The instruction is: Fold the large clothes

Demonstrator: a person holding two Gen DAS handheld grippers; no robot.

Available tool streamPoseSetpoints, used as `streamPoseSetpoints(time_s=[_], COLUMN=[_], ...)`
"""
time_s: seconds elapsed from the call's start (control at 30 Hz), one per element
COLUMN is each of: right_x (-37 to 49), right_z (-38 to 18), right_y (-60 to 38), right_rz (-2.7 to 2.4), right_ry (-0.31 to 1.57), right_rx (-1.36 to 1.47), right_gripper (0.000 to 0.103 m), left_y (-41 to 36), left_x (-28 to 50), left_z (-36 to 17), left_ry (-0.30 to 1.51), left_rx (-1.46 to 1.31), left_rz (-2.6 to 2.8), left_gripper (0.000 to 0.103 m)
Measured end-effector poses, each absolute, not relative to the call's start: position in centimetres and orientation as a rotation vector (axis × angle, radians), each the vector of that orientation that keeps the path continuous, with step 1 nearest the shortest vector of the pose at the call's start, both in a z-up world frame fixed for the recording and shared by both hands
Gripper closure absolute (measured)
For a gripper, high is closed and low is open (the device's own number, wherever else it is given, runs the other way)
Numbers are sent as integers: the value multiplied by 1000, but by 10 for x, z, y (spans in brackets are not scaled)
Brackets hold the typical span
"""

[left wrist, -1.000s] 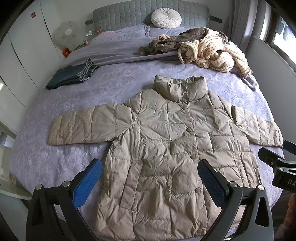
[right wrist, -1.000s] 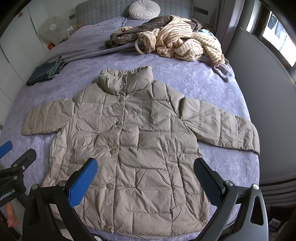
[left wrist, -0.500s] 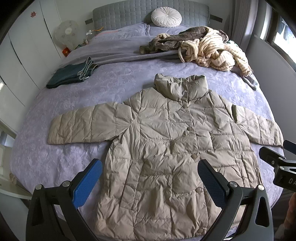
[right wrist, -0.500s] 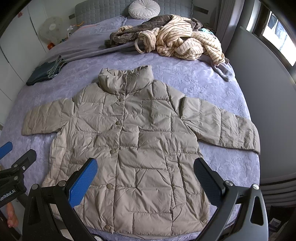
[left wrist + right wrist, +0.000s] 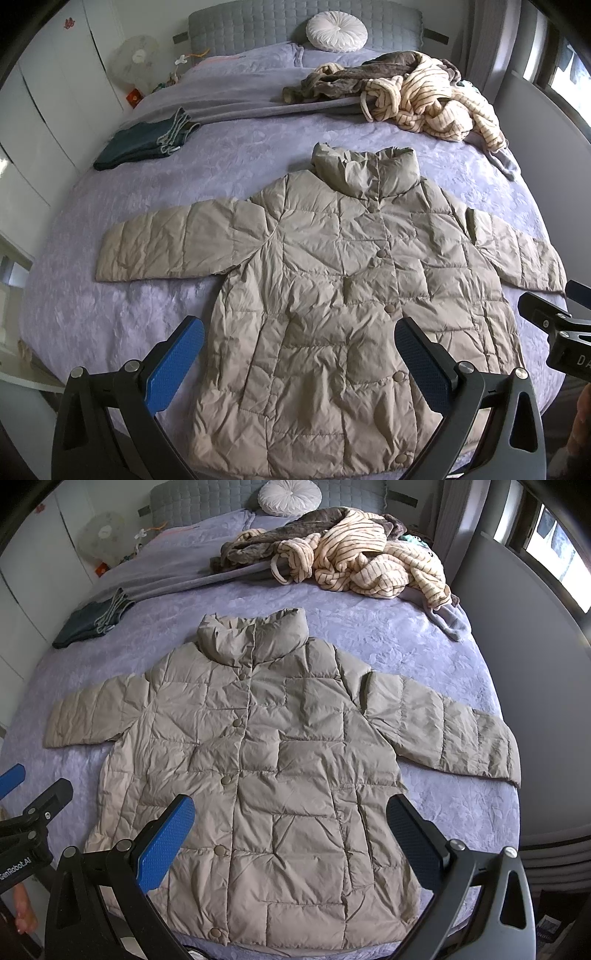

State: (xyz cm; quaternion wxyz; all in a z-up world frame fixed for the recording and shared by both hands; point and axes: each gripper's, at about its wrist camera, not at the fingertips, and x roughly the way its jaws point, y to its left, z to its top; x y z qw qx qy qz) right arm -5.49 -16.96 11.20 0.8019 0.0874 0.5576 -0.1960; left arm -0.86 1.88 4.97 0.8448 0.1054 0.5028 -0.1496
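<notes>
Nothing is shifting since before: jacket (image 5: 332,288) is lying flat on bed (image 5: 74,295); left claw (image 5: 299,349) and right claw (image 5: 291,825) are hovering wide open, empty.

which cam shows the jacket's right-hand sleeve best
The right wrist view: the whole sleeve lies in plain sight to its cuff. In the left wrist view the same sleeve sits squeezed at the frame's edge, its cuff beside the right gripper.
</notes>
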Motion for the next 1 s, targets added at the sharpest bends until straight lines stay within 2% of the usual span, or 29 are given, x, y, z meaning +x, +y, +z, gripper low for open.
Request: streamPoseSetpoints(time_s=[0.53,0.77,1.0], right_x=[-43,-22,13], right_z=[93,69,22], right_y=[-153,-143,-126], right_rz=[-416,-372,-282], right_ry=[1244,1304,1341], right_rx=[187,218,331], right_gripper=[0,0,0], left_y=[31,65,142], left_x=[5,45,115], left_z=[29,-8,-66], left_ry=[1127,1243,1248], left_rx=[202,105,-132], left_rz=[-328,-326,-240], left_gripper=[0,0,0])
